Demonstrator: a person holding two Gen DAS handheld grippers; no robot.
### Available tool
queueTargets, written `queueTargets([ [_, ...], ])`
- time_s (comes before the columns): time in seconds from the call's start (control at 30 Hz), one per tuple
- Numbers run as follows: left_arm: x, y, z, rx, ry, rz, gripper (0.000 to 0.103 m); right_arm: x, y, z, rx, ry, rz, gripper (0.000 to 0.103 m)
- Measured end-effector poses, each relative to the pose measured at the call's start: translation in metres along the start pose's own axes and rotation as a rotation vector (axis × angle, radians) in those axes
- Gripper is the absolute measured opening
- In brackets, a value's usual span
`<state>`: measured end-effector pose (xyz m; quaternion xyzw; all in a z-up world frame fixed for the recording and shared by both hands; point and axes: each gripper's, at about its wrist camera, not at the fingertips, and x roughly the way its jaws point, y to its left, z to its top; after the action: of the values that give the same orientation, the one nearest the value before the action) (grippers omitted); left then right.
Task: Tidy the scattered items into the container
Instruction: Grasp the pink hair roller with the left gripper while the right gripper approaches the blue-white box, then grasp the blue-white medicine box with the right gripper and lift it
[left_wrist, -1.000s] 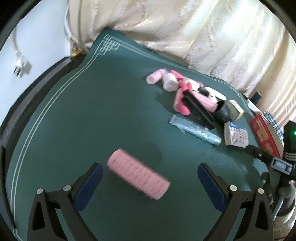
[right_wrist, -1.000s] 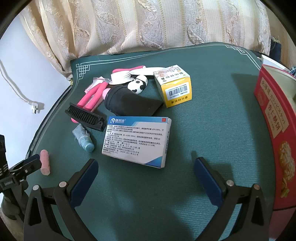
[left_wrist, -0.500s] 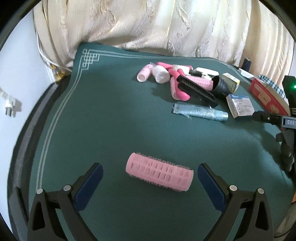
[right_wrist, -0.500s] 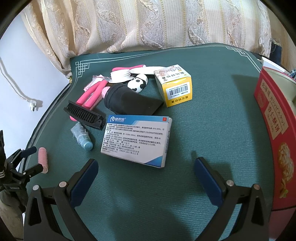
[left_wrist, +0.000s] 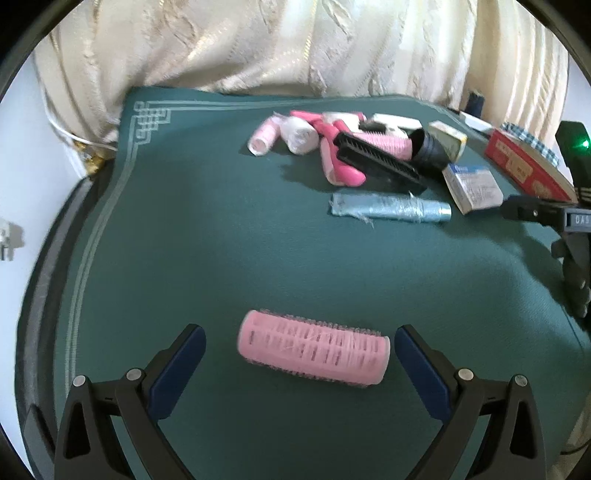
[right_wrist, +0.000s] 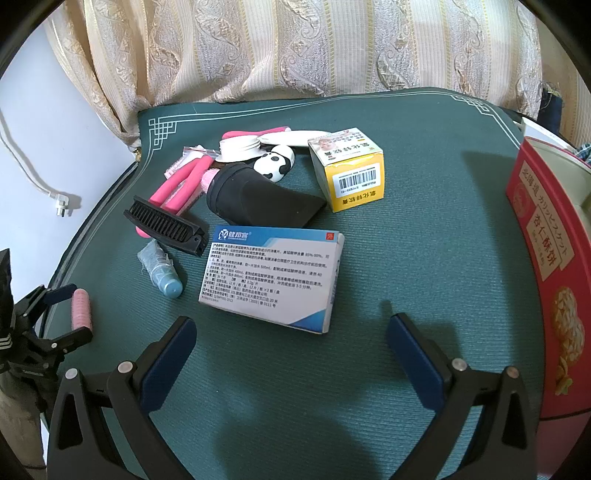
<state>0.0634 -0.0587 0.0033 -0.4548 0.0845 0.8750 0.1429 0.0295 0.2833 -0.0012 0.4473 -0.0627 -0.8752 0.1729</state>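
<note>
A green-matted counter (right_wrist: 424, 258) fills both views, backed by a cream patterned curtain (right_wrist: 295, 48). At its right edge stands the red container (right_wrist: 546, 258), a biscuit tin with printed lettering. Near the counter's middle lies a blue-and-white medicine box (right_wrist: 273, 277), flat, with a yellow carton (right_wrist: 351, 170) beyond it and a black pouch (right_wrist: 258, 195) between them. A black comb (right_wrist: 166, 225) rests just left of the box, over pink clips (right_wrist: 181, 184), with a light-blue tube (right_wrist: 162, 271) beside it. The left claw (left_wrist: 299, 345) is spread wide, its blue pads flanking a pink hair roller (left_wrist: 314, 347) lying crosswise between them, not touching either. The right claw (right_wrist: 291, 339) hangs spread open over bare mat just before the medicine box, gripping nothing.
</note>
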Motion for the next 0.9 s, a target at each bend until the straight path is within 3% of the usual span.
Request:
queueTargets([
  [0.13,0.002,-0.004,0.001,0.017,0.011,0.013,0.103,0.001,0.001,-0.001,-0.005,0.002,-0.007,0.103],
  [0.27,0.003,0.001,0.003,-0.039,0.004,-0.023,0.086,0.001,0.003,-0.001,-0.011,0.005,-0.017,0.103],
  [0.37,0.001,0.003,0.003,-0.064,-0.007,-0.006,0.075,0.001,0.003,-0.001,-0.014,0.006,-0.020,0.103],
  [0.63,-0.013,-0.005,-0.001,-0.120,-0.061,-0.020,0.075,0.001,0.004,-0.001,-0.014,0.006,-0.030,0.103],
  [0.9,-0.016,-0.022,0.007,-0.161,-0.104,-0.060,0.075,0.011,0.018,0.005,-0.025,0.054,-0.117,0.103],
])
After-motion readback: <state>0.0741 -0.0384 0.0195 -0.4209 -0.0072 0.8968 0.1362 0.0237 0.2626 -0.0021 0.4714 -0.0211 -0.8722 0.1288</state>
